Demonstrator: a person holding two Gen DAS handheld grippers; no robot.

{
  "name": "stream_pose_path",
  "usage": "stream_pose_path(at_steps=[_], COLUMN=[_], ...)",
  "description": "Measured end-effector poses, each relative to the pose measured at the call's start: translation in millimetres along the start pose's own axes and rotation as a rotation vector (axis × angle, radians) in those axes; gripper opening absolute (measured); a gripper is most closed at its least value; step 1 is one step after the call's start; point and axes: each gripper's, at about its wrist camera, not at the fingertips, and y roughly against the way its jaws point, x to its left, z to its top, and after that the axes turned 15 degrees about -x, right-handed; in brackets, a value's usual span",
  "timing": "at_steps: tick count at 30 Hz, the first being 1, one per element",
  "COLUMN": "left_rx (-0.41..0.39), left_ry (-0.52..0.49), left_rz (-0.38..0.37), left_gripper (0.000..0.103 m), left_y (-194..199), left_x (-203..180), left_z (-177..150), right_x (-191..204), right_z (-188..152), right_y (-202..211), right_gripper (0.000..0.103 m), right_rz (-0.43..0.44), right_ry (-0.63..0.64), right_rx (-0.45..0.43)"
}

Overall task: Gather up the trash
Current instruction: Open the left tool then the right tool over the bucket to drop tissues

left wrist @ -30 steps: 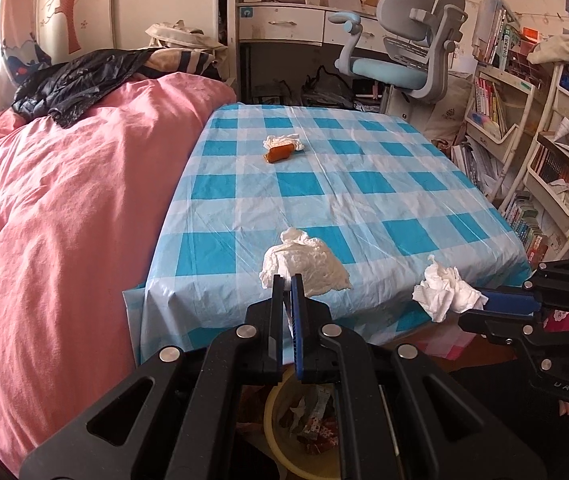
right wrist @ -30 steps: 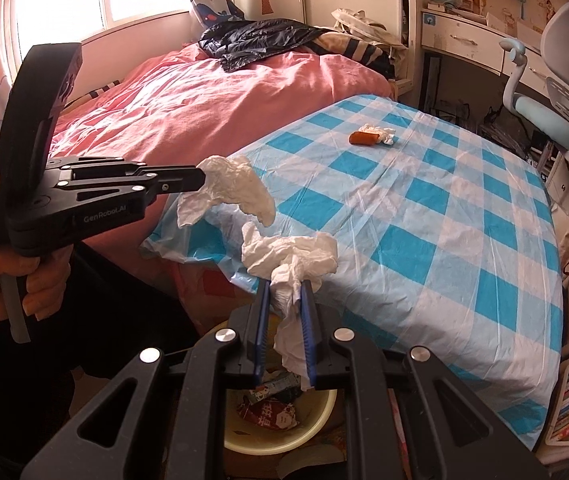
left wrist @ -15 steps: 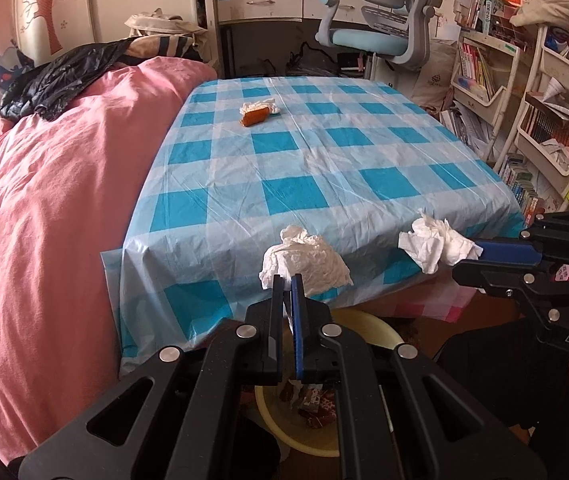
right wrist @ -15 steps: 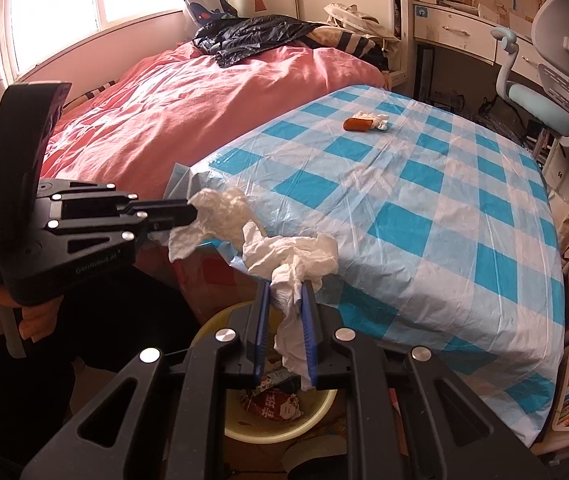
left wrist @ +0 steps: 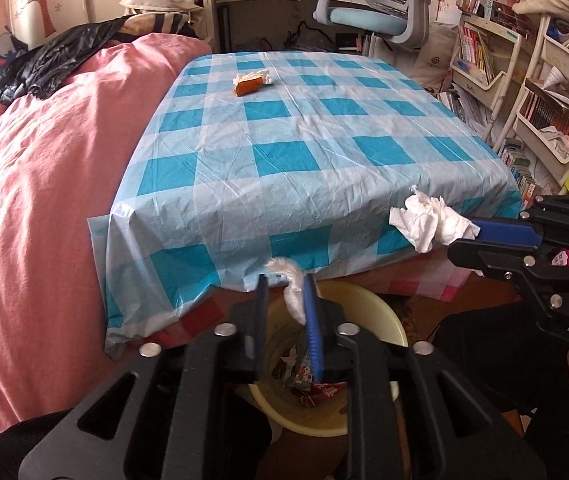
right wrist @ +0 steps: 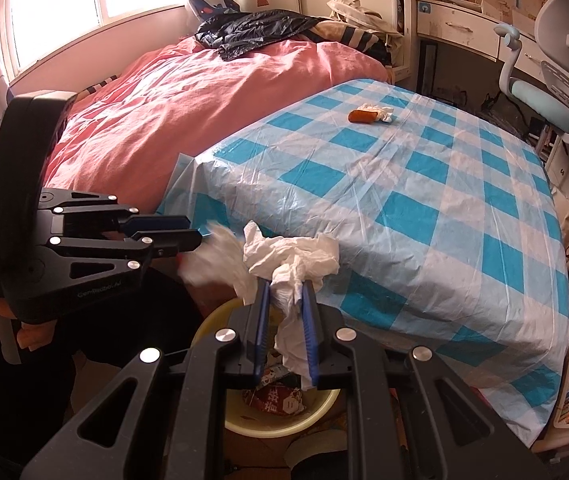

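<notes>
My left gripper (left wrist: 284,284) is open above a yellow bin (left wrist: 388,320); a crumpled white tissue (left wrist: 292,292) is blurred between its fingers, falling toward the bin. In the right wrist view the left gripper (right wrist: 196,232) shows open, with that tissue (right wrist: 216,264) just off its tips. My right gripper (right wrist: 286,292) is shut on another white tissue (right wrist: 292,256) above the bin (right wrist: 212,320); it also shows in the left wrist view (left wrist: 428,220). An orange wrapper with a tissue (left wrist: 250,82) lies far back on the blue checked table (left wrist: 304,152).
The bin holds several snack wrappers (right wrist: 280,400). A pink bed (left wrist: 44,180) with a black jacket (left wrist: 52,56) flanks the table's left. An office chair (left wrist: 380,12), desk drawers and bookshelves (left wrist: 544,112) stand behind and right.
Both grippers have pulled back off the table edge to above the bin. The left gripper has opened and let go of its tissue, which is dropping. The right still holds its tissue.
</notes>
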Motion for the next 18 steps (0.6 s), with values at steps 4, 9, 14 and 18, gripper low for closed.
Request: stream_pose_path(at_steps=[4,9,14,18], left_rx=[-0.015,-0.053,-0.096,-0.124], left_ry=[0.019,0.052,0.111,0.145], left_rz=[0.009,0.038,0.084,0.119], left_gripper=[0.037,0.049,0.058,0.064], left_y=[4,10,17,21], left_x=[3,10,23,32], left_z=[2,6,10,13], right_x=[0,1,6,10], right_z=[-1,-3,-7,-11], right_y=[-1,-3,-8,-14], right_gripper=[0.018,0.018,0.018,0.019], right_rz=[-0.004,-0.009,-0.005,0.007], right_ry=[-0.002,0.001,0.014,0.030], right_rx=[0.007,0.021,0.044,0.076])
